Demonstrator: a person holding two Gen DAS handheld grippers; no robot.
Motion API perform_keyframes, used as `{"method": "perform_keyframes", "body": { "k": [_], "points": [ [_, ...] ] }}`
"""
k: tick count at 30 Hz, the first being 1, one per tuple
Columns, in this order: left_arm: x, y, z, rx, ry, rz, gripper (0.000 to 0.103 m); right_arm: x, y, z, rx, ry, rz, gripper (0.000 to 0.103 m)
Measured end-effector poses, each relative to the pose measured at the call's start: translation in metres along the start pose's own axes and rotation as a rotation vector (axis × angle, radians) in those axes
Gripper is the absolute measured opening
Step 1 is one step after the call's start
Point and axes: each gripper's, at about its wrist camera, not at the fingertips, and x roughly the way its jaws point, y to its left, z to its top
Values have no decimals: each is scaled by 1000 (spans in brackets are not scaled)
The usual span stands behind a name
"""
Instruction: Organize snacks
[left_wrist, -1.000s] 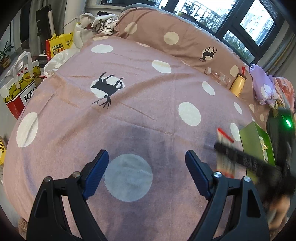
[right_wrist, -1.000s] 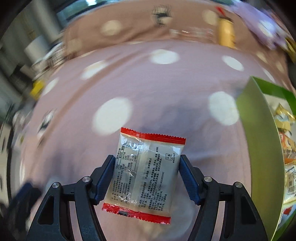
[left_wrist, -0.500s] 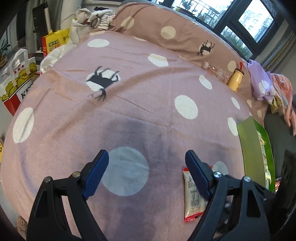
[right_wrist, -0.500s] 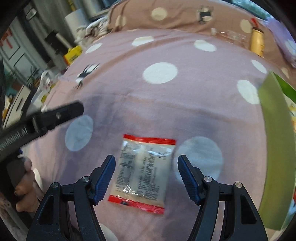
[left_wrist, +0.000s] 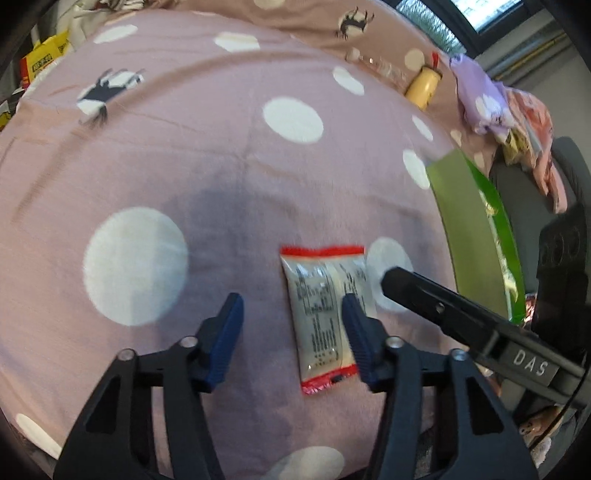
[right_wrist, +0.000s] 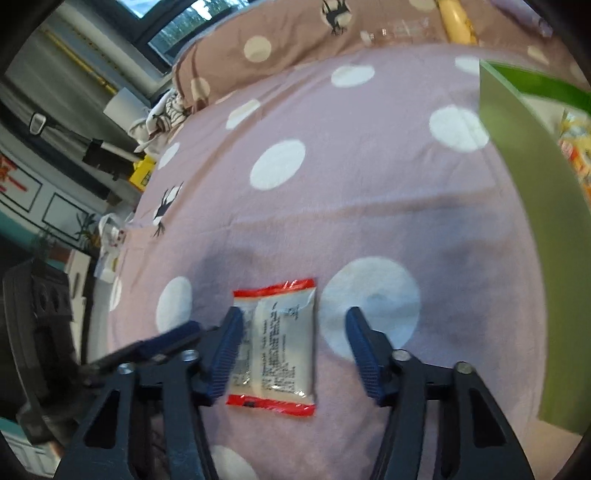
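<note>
A red-edged snack packet (left_wrist: 324, 317) lies flat on the bed (left_wrist: 221, 166), on the pink dotted cover, near the green box (left_wrist: 469, 221) at its right side. Both the left tongs (left_wrist: 291, 332) and the right tongs (right_wrist: 293, 350) hover over it, spread apart, pinching nothing.

1. Left wrist cam sits just behind the left claw (left_wrist: 291, 328), low over the bed (left_wrist: 221, 147), facing toward the pillows.
2. Right wrist cam, same deal behind the right claw (right_wrist: 293, 349), angled leftward.
3. Both catch the snack packet (left_wrist: 321, 314) (right_wrist: 277, 347), the green box (left_wrist: 465, 221) (right_wrist: 528, 184), and each other's claw.
</note>
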Motion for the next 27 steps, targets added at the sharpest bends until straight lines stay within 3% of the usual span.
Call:
{"method": "perform_keyframes", "body": {
  "k": [4, 8, 12, 27],
  "points": [
    [4, -7, -4, 34, 1, 40, 51, 8, 0, -2, 14, 29, -17, 48],
    [7, -10, -7, 43, 25, -13, 51, 15, -4, -1, 53, 77, 31, 48],
    [10, -18, -10, 71, 17, 2, 51, 26, 3, 1, 59, 111, 29, 48],
    [5, -32, -18, 136, -56, 8, 51, 16, 17, -4, 15, 60, -18, 48]
  ]
}}
